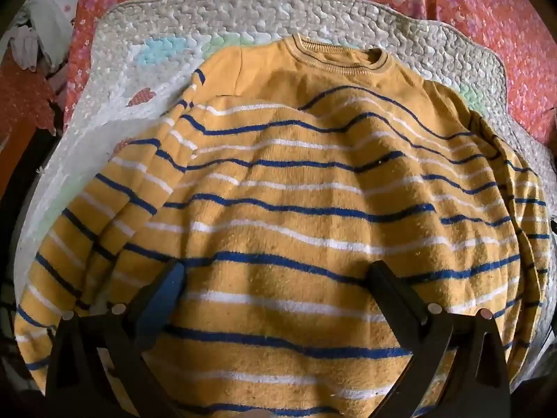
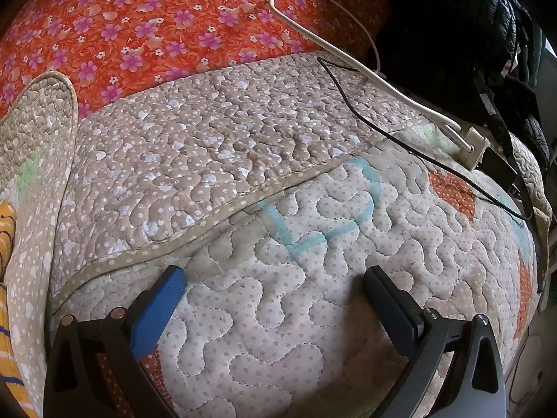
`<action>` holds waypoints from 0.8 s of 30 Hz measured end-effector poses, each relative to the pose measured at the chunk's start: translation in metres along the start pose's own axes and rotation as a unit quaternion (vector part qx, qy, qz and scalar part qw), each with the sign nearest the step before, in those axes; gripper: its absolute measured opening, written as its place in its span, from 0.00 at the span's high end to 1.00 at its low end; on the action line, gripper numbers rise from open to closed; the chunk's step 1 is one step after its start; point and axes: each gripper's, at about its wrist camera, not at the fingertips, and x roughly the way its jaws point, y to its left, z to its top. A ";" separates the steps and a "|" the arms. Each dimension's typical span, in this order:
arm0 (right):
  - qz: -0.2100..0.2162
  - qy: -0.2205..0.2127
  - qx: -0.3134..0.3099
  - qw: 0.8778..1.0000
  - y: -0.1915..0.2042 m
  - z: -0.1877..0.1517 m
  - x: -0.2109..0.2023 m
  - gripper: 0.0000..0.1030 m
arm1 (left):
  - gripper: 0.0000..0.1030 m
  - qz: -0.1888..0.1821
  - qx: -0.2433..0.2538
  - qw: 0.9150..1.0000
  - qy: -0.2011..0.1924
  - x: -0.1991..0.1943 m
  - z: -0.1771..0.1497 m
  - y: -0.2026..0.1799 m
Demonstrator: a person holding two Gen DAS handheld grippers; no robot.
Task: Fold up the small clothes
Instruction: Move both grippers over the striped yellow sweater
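Striped sweater (image 1: 296,209) flat on quilt (image 1: 216,14)

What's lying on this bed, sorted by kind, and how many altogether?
Striped yellow sweater: 1
Quilted mats: 2, a beige one overlapping a white one
Cables: 2, white cable and thin black cable
White power strip: 1
Dark jacket: 1
Total: 7

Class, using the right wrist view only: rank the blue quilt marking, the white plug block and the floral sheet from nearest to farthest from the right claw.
1. Blue quilt marking: just ahead of the open right claw, centre.
2. White plug block: farther off, to the right, on the quilt's edge.
3. Floral sheet: farthest, across the top, beyond the quilt.
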 end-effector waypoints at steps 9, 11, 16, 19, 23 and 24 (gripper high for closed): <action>0.003 -0.002 0.000 1.000 -0.002 0.001 0.001 0.00 | 0.00 -0.022 -0.004 1.000 0.000 -0.005 -0.005 0.005; 0.009 0.001 0.004 1.000 -0.006 0.000 0.001 0.00 | 0.00 -0.016 0.001 1.000 0.009 -0.008 -0.003 0.006; 0.058 0.000 0.030 0.998 -0.008 0.003 -0.015 0.00 | 0.01 0.005 -0.013 0.999 0.029 -0.018 -0.002 0.004; 0.143 0.000 0.081 0.986 -0.007 0.002 -0.041 0.00 | 0.02 0.004 -0.013 1.000 0.020 -0.040 -0.011 0.004; 0.220 -0.061 0.047 0.972 0.034 -0.012 -0.103 0.00 | 0.02 0.008 -0.009 1.000 -0.003 -0.068 -0.027 0.006; 0.229 -0.076 0.027 0.970 0.049 -0.022 -0.119 0.00 | 0.02 0.007 -0.010 1.000 -0.006 -0.074 -0.031 0.008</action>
